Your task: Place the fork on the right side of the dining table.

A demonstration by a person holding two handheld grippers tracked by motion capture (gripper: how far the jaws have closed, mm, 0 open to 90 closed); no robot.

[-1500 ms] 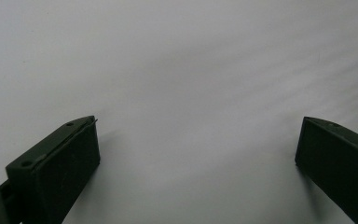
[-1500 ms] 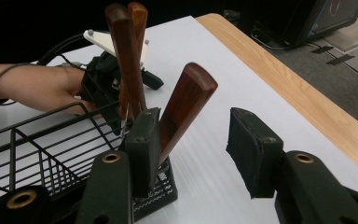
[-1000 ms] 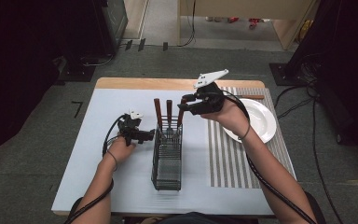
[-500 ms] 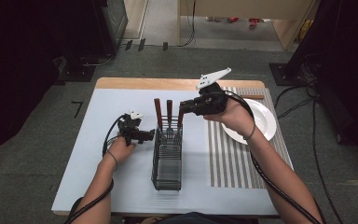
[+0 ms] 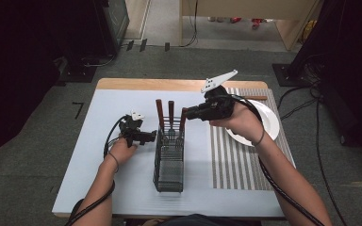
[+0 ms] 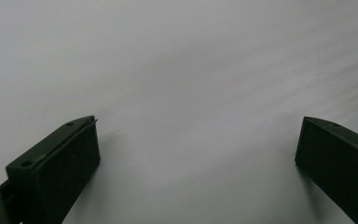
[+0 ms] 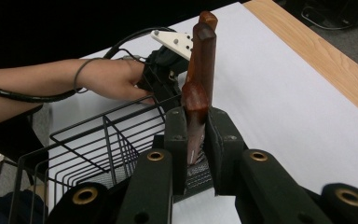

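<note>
A: Wood handle (image 7: pixel 196 105) pinched between the right gripper's (image 7: pixel 196 140) fingers (image 7: pixel 176 140), closed tight on its lower part. Piece stands near upright at the rack's (image 5: pixel 169 160) far end.

B: Which piece?

A: Can't tell; only the handle is visible. Two more handles (image 5: pixel 165 110) stand beside it in the same end. The high grip probably keeps the fingers clear of the wire.

B: Left side?

A: Left gripper (image 5: pixel 143 136) rests on the bench (image 5: pixel 99 117) just left of the rack, fingers (image 6: pixel 60 163) wide apart, empty, facing bare white surface. Parked, I'd judge.

B: Rest of the rack?

A: Near part looks empty. Plate (image 5: pixel 268 122) lies on the striped mat (image 5: pixel 235 165) to the right.
</note>
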